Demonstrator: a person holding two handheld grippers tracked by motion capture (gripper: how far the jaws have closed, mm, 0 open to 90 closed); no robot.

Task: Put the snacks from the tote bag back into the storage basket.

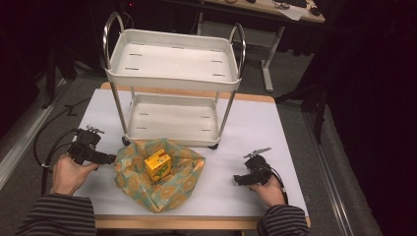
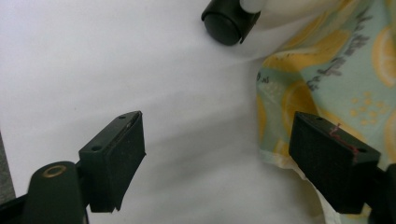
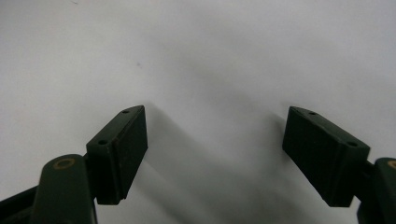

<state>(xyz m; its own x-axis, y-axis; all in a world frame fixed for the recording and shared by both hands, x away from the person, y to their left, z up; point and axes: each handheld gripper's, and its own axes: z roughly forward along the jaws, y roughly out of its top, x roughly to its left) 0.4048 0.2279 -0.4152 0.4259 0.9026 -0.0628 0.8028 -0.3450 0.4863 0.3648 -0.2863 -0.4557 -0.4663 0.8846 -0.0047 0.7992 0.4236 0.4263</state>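
The left tongs [image 1: 112, 158] stand wide open with nothing between the pads, one pad just at the left edge of the crumpled green cloth with a yellow lemon print [image 1: 147, 184]. The cloth lies on the white counter [image 1: 275, 132], near its front edge, in front of the white two-tier trolley [image 1: 172, 69]. A small yellow carton [image 1: 158, 165] sits upright in the cloth's middle. The right tongs [image 1: 238, 180] rest well to the right, wide open too, over bare counter.
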